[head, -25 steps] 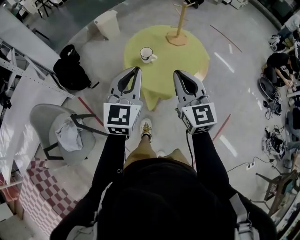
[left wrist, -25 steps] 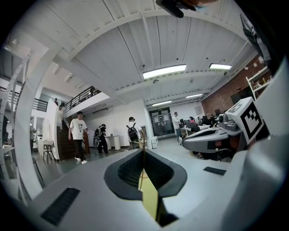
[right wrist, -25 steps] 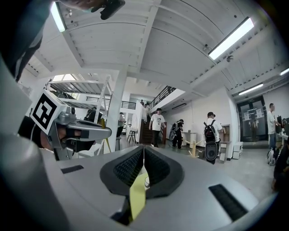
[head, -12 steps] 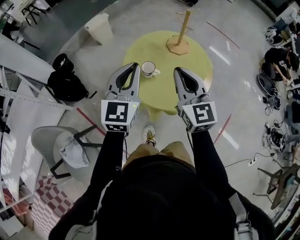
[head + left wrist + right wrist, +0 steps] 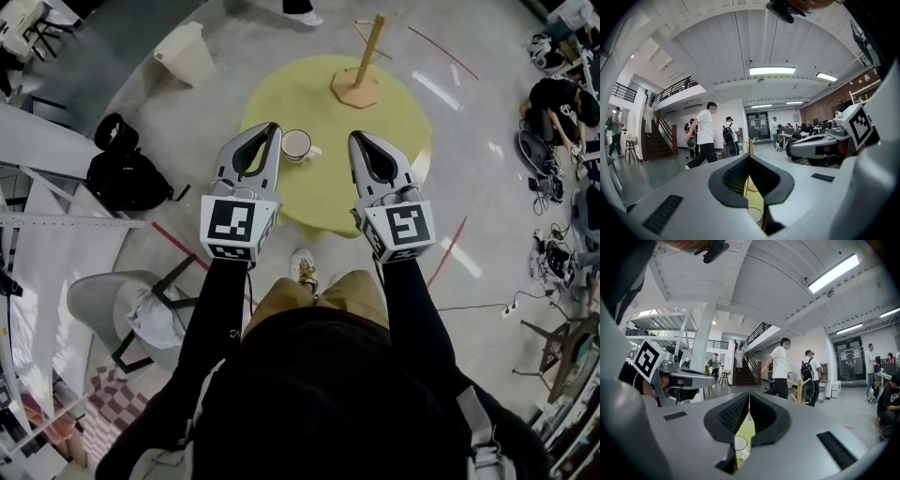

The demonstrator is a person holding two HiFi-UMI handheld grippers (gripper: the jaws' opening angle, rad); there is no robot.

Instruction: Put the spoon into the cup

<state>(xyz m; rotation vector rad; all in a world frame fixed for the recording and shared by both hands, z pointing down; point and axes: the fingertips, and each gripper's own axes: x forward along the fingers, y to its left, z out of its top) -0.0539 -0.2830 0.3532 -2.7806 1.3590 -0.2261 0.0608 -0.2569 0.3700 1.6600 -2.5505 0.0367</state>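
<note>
A white cup [image 5: 297, 144] stands on the near left part of a round yellow-green table [image 5: 375, 122]. No spoon shows in any view. My left gripper [image 5: 273, 129] is held level just left of the cup, shut, with nothing between its jaws. My right gripper [image 5: 355, 139] is held to the cup's right over the table, also shut and empty. In the left gripper view the jaws of the left gripper [image 5: 749, 157] meet, and the cup's rim [image 5: 755, 215] shows below them. Below the closed right gripper [image 5: 749, 395] in its own view, the cup's rim [image 5: 740, 443] and the yellow table top appear.
A wooden stand [image 5: 361, 77] rises at the table's far side. On the floor are a white bin [image 5: 187, 53], a black backpack [image 5: 127, 173], a grey chair [image 5: 127, 305] with cloth, and cables at right. People sit at the right edge [image 5: 560, 105]; others walk beyond [image 5: 704, 136].
The table and cup have come nearer in the head view as the person stepped forward. Both grippers now reach over the table's near edge, still shut and side by side.
</note>
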